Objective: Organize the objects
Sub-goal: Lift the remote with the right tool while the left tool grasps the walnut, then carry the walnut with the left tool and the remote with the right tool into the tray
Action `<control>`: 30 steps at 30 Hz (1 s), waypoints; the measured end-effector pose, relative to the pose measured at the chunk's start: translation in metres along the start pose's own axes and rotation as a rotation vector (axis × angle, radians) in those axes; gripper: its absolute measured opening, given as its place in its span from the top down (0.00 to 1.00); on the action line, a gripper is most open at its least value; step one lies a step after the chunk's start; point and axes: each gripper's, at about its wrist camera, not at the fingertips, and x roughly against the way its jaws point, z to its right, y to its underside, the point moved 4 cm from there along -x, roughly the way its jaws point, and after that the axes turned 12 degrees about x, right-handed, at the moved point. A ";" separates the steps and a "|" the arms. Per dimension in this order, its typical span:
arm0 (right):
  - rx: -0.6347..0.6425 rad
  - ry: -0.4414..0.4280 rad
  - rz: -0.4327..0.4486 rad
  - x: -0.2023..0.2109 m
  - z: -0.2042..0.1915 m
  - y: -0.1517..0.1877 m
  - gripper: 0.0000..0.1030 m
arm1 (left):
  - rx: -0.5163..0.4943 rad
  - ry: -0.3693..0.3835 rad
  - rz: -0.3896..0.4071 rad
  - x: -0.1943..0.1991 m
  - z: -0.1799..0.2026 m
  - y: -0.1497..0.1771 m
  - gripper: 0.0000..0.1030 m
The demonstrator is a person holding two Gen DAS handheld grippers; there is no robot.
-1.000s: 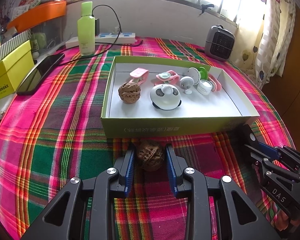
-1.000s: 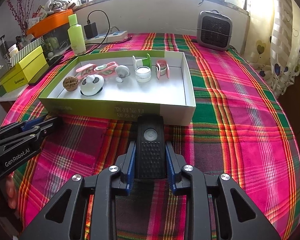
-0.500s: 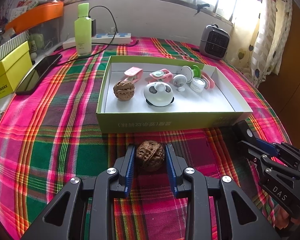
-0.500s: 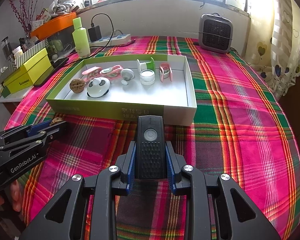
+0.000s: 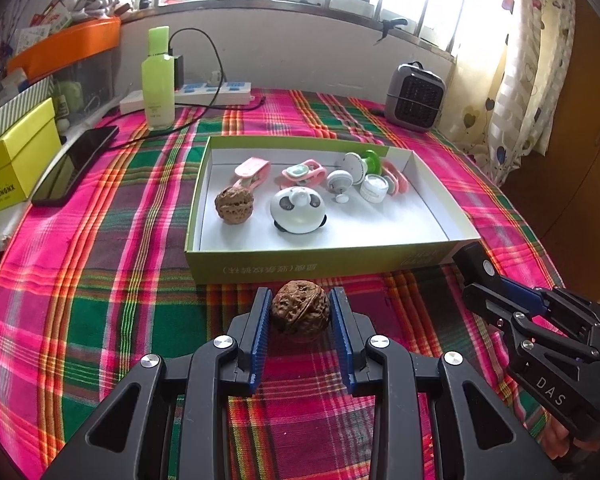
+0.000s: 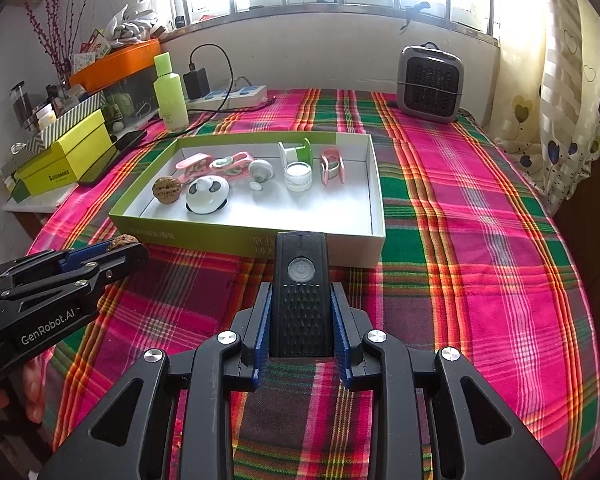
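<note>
My left gripper (image 5: 300, 314) is shut on a brown walnut (image 5: 299, 310) and holds it above the cloth, just in front of the green box (image 5: 320, 266). My right gripper (image 6: 301, 316) is shut on a black remote (image 6: 300, 280) with a round power button, held in front of the green box's (image 6: 320, 240) near right corner. Inside the box lie a second walnut (image 5: 234, 205), a white panda toy (image 5: 298, 210), pink clips (image 5: 252, 170) and small white and green items (image 5: 356, 172). The left gripper also shows in the right wrist view (image 6: 116, 252), and the right gripper in the left wrist view (image 5: 484, 276).
The table has a pink and green plaid cloth (image 6: 460, 240). At the back stand a green bottle (image 5: 158, 80), a power strip (image 5: 216, 94) with a cable and a small grey heater (image 5: 414, 98). A black phone (image 5: 76, 164) and a yellow box (image 5: 16, 164) lie at the left.
Both grippers have risen and drawn back a little from the box, each keeping its object. The walnut has left the cloth with the left gripper.
</note>
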 end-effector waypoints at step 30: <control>0.001 -0.026 0.007 -0.026 0.021 -0.047 0.73 | 0.044 -0.032 0.003 -0.034 -0.005 -0.049 0.73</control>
